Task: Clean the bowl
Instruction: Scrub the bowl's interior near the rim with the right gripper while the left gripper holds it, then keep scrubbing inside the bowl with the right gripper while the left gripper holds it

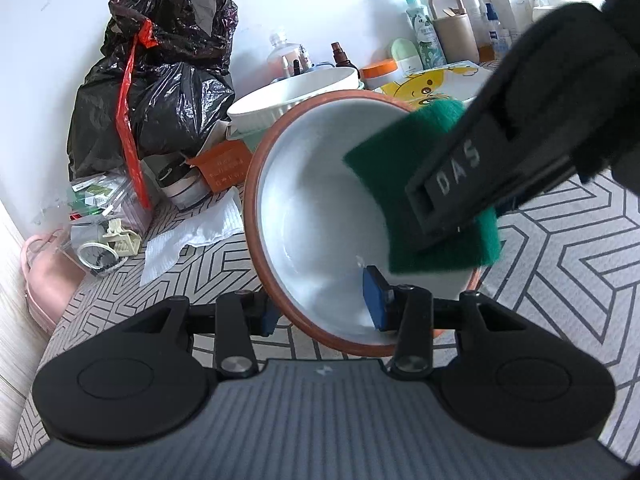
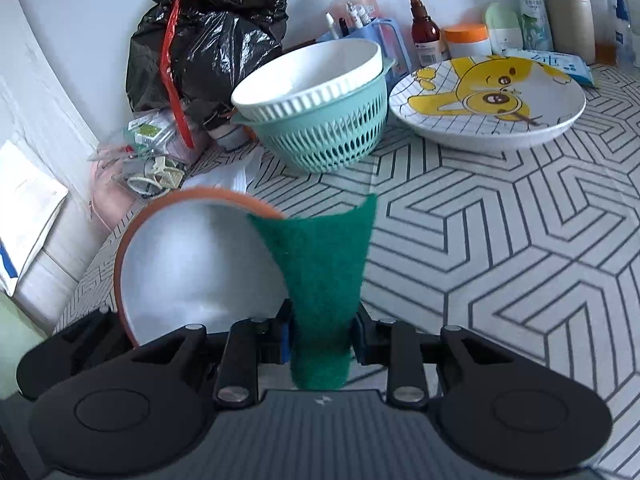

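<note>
A bowl (image 1: pixel 316 216), white inside with an orange-brown rim, is tilted on its side above the patterned table. My left gripper (image 1: pixel 324 310) is shut on its lower rim, one blue pad inside the bowl and one outside. My right gripper (image 2: pixel 322 338) is shut on a green scouring pad (image 2: pixel 324 264). In the left wrist view the right gripper (image 1: pixel 452 200) comes in from the upper right and presses the green pad (image 1: pixel 400 160) against the bowl's inner right wall. In the right wrist view the bowl (image 2: pixel 192 268) lies to the left, its edge behind the pad.
A white bowl (image 2: pixel 308 72) sits in a teal colander (image 2: pixel 324 136) behind. A cartoon-bear plate (image 2: pixel 488 100) lies to the right. A black rubbish bag (image 2: pixel 208 32), bottles and jars (image 2: pixel 428 32) line the wall. White tissue (image 1: pixel 192 236) and clutter lie at left.
</note>
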`<state>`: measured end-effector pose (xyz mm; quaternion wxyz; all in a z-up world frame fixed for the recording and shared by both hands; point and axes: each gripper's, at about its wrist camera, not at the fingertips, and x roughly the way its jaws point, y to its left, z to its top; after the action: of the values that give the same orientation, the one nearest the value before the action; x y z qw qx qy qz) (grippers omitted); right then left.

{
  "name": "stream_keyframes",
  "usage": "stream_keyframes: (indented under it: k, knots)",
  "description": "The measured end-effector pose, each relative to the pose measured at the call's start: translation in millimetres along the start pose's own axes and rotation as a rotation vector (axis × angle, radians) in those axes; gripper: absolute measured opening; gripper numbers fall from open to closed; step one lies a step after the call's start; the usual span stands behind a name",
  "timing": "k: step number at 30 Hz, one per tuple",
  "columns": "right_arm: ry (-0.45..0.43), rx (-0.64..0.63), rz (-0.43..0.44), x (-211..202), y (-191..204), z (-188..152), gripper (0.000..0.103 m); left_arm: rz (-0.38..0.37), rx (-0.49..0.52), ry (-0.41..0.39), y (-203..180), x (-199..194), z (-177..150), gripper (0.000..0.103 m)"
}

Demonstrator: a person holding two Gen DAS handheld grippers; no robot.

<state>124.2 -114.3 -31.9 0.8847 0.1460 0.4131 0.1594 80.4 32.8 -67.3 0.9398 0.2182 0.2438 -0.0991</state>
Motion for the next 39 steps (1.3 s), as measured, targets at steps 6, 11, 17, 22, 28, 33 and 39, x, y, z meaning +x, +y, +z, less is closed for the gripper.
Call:
stream_keyframes:
  k: [6,11,17,22,28,33,39]
  knots:
    - [0.008,-0.012,0.006,-3,4,-4,0.029,-0.012,-0.018,0.004,3,1,0,0.041]
    - [0.001,-0.02,-0.012,-6,1,7,0.029,-0.009,-0.013,0.002,2,1,1,0.041]
    - [-0.032,-0.05,-0.042,-13,4,24,0.029,-0.004,-0.024,0.008,-2,1,2,0.041]
    - [-0.064,-0.099,-0.05,-22,17,34,0.029,-0.01,-0.037,0.01,0,1,2,0.041]
    - [-0.079,-0.167,-0.08,-26,32,39,0.029,-0.028,-0.073,0.01,6,2,2,0.038]
    - [-0.068,-0.152,-0.064,-21,26,41,0.029,-0.034,-0.112,0.017,12,1,1,0.033]
    - [-0.037,-0.134,-0.069,-13,19,34,0.029,-0.054,-0.187,0.029,25,0,5,0.018]
